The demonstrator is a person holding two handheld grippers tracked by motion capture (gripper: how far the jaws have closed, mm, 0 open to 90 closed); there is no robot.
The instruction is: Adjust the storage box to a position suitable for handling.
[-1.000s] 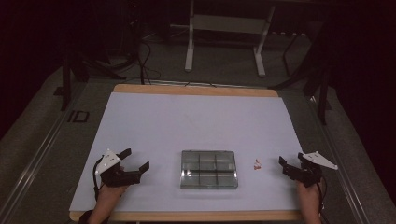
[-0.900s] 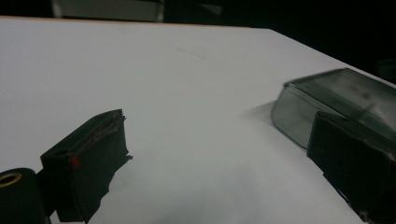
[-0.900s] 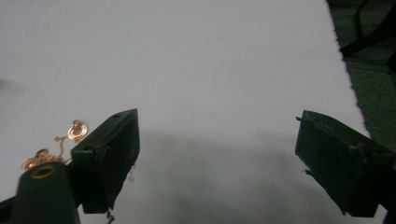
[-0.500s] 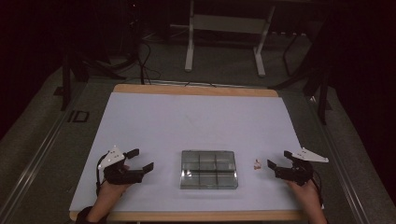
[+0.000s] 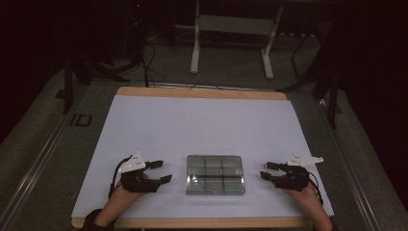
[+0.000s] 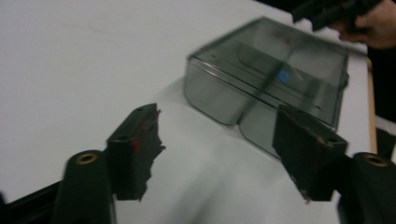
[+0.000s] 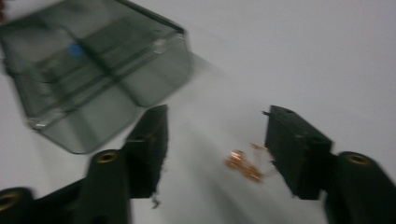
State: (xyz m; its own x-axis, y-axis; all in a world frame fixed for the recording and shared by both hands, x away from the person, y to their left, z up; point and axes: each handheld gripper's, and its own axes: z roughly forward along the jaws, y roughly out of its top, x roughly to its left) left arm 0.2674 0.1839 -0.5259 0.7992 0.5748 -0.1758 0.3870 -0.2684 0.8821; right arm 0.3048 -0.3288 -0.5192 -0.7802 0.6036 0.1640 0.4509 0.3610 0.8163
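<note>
Claw jaws on both sides have just been closing partway, yet neither one grips anything. The right claw stands released near the table's front right corner, its tips pointing toward the clear box. In the right gripper view a small coppery piece lies on the table between the two black jaws, nearer the right-hand one; the pads do not seem to press it, though blur makes contact hard to rule out. Narrowing the jaws around so small a thing looks like preparation for a pinch, since a wide gap would give little control over it.

The left claw is likewise released, with bare table between its jaws in the left gripper view. It sits toward the front left corner, aimed at the box's left side, probably placed to steady or open the box while the other hand works.

The clear box, divided into compartments and seemingly with its lid down, rests near the middle of the table's front edge, between the two claws and apart from both. A blue dot shows through its top.
</note>
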